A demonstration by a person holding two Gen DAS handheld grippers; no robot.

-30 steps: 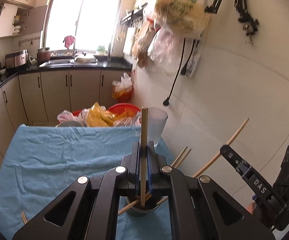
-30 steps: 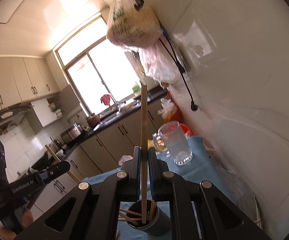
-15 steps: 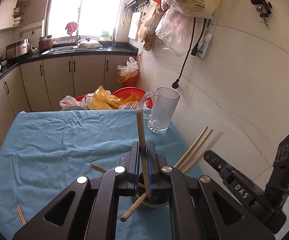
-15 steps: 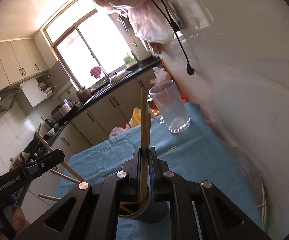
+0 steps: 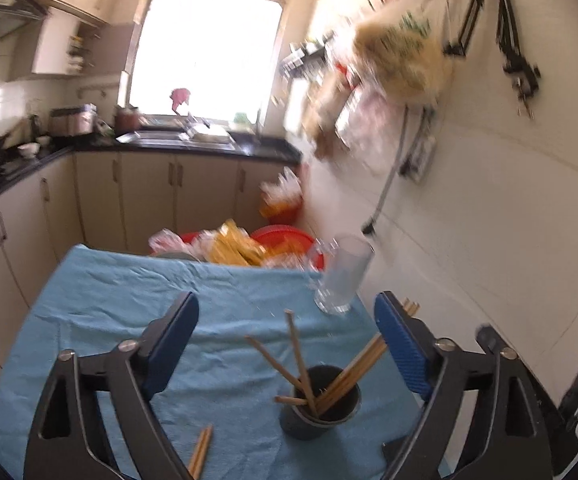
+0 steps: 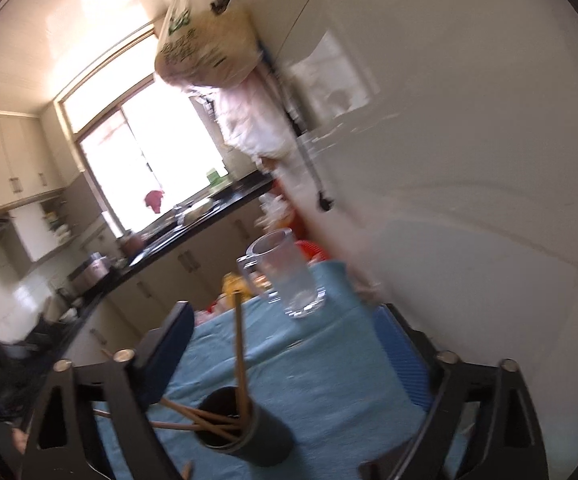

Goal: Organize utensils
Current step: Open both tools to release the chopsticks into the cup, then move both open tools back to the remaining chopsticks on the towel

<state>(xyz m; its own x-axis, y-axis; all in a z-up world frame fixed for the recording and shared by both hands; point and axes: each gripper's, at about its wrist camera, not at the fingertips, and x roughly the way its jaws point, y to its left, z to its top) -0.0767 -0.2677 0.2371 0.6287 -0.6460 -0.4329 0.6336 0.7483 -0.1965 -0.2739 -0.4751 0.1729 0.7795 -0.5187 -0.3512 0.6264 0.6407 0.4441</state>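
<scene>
Both tongs were spread wide with nothing in them. The left gripper hung over the cup, jaws either side of it and not touching. The right gripper hung over the same cup, tilted, also clear of it.

The chopsticks were mostly in the cup, fanned out and leaning every which way, a few tipped toward the wall. In the right view one stick stood nearly upright. A loose pair lay on the blue cloth near the cup, by the left gripper's base. A glass mug sat further back by the wall, well apart from the cup.

My read: the drop was done and the loose pair was next. Honestly the trick would be coming in low and flat to the cloth, pinching both sticks near the middle so they don't swing, then tipping them upright before lowering. The cup looked crowded, so I'd aim for the gap on the near side and not bump the leaning ones, or the cup could tip. Frames were blurry, so take the details loosely.
</scene>
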